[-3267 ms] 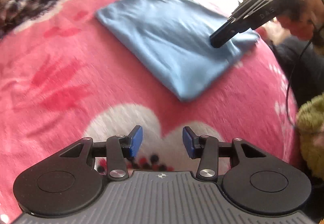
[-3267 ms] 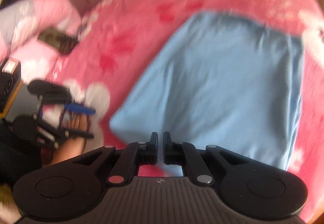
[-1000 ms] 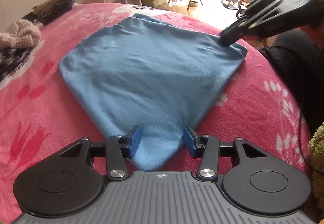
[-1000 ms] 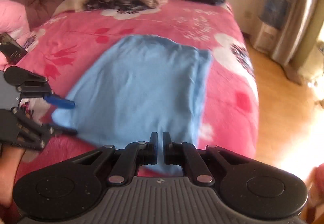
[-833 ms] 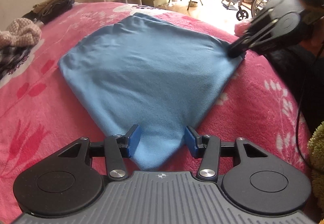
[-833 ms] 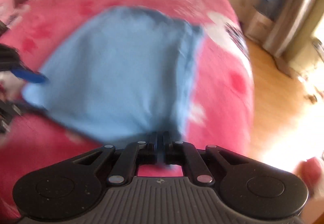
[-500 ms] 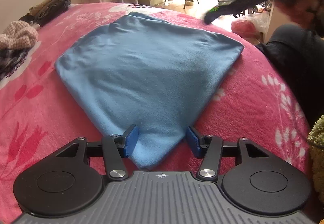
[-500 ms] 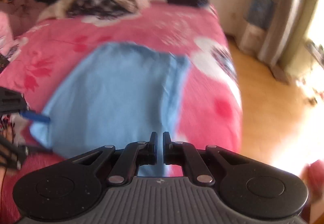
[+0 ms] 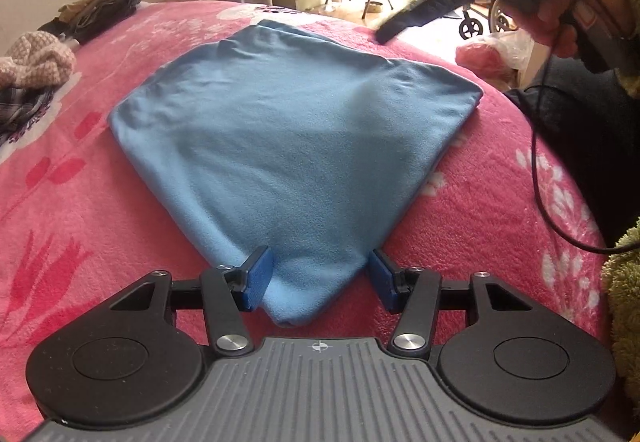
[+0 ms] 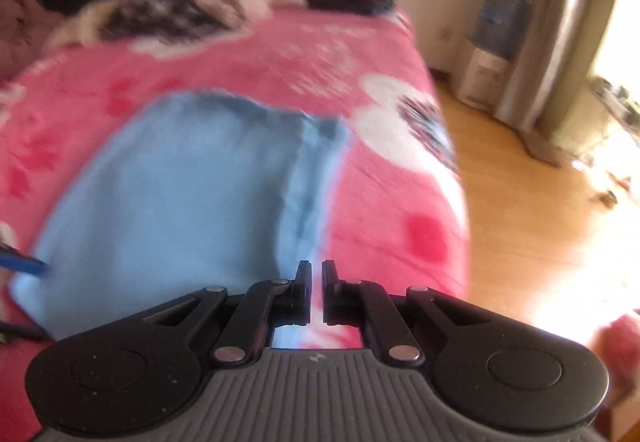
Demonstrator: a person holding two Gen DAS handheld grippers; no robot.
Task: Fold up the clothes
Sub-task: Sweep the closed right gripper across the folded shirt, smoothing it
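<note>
- Left wrist view: the left gripper (image 9: 320,274) sat at the bottom centre of the frame, jaws partly apart, astride the near corner of the blue cloth (image 9: 296,130); pads not pressing it.
- The cloth, folded flat, ran from that corner up and away toward the upper centre; long axis along the view.
- The right gripper (image 9: 404,24) hung in the upper right, above and clear of the far right edge; a hand (image 9: 560,18) held it.
- Right wrist view (blurred): right jaws all but closed, empty; cloth lay left of centre.
- Judgement: the left was nearer, better placed to pinch the corner.
- Surface: pink floral blanket (image 9: 500,202), soft. Unfolded clothes (image 9: 36,62) at upper left; wooden floor (image 10: 540,222) at right.
</note>
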